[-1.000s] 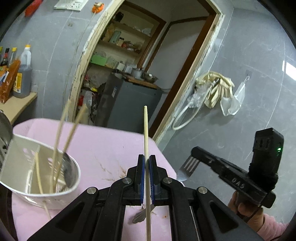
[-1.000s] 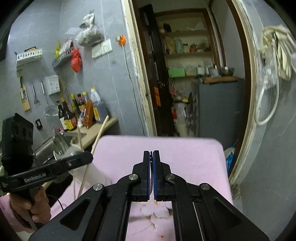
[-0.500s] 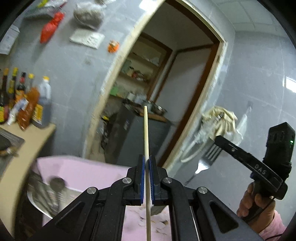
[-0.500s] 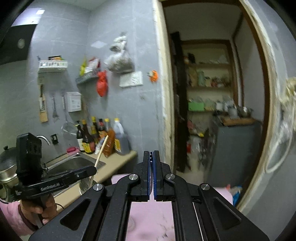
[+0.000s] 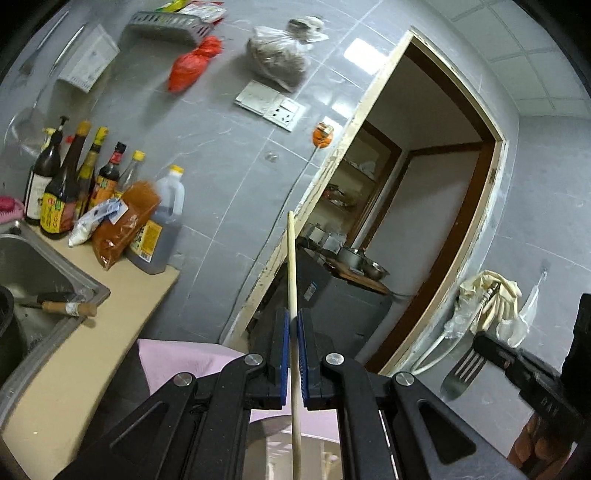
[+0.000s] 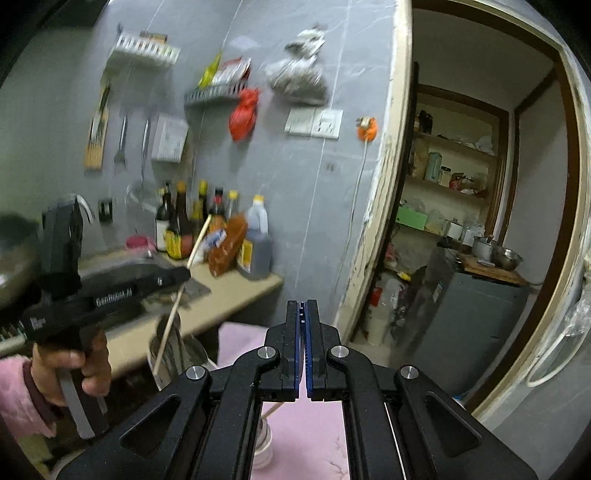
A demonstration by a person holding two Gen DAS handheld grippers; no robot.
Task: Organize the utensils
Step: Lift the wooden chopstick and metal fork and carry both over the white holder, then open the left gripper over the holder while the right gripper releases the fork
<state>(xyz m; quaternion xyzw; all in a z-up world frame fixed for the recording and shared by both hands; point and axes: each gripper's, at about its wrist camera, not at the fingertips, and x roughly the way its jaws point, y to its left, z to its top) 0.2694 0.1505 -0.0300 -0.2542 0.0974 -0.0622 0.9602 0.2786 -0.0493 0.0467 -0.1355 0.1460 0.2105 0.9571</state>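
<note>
grey tiled wall ahead with a row of sauce bottles (image 5: pixel 70 184) on a beige counter (image 5: pixel 92 332) beside a steel sink (image 5: pixel 33 273). an orange spice packet (image 5: pixel 125 221) leans against a large oil jug (image 5: pixel 162 225). above hang a red bag (image 5: pixel 192 62), a wire rack (image 5: pixel 166 26) and a white socket plate (image 5: pixel 271 103). to the right an open doorway (image 5: pixel 424 206) shows pantry shelves. a pink cloth (image 5: pixel 177 358) lies below.

readable writing: "genrobot.ai" on the side of the left gripper body, seen from the right wrist view.

left gripper (image 5: pixel 291 354): blue pads closed on a wooden chopstick (image 5: pixel 291 266), which stands upright, held in the air above the pink cloth.

right gripper (image 6: pixel 304 347): jaws pressed together; the left wrist view shows it holding a metal fork (image 5: pixel 461 373), tines toward the gripper, raised in front of the wall.
</note>
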